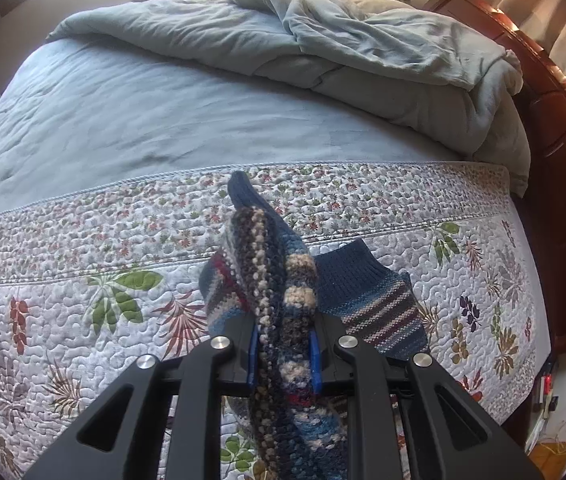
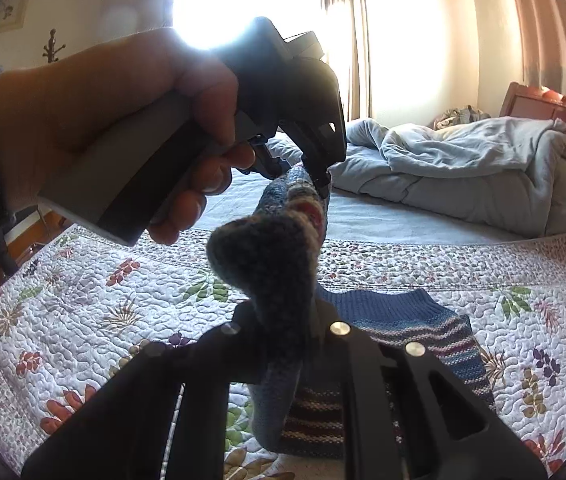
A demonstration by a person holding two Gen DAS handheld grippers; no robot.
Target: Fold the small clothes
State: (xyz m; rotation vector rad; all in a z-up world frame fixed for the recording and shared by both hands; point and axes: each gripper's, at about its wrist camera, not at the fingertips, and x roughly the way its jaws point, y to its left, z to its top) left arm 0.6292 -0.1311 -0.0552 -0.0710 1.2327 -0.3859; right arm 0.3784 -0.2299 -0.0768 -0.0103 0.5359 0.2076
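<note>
Gripping a striped knitted sock [image 1: 283,312] between its blue-padded fingers, the left gripper [image 1: 285,354] is holding it raised above a floral quilt [image 1: 83,300]. The right gripper [image 2: 283,332] is clamping the other end of the same sock, and the fabric is bunching up in front of its camera. Just beyond and to the right of both grippers, a second matching sock [image 1: 375,304] is lying flat on the quilt. The person's left hand [image 2: 95,120] is squeezing the left gripper's handle. Farther off, a crumpled grey comforter [image 1: 343,48] is lying against a wooden headboard [image 1: 563,140].
</note>
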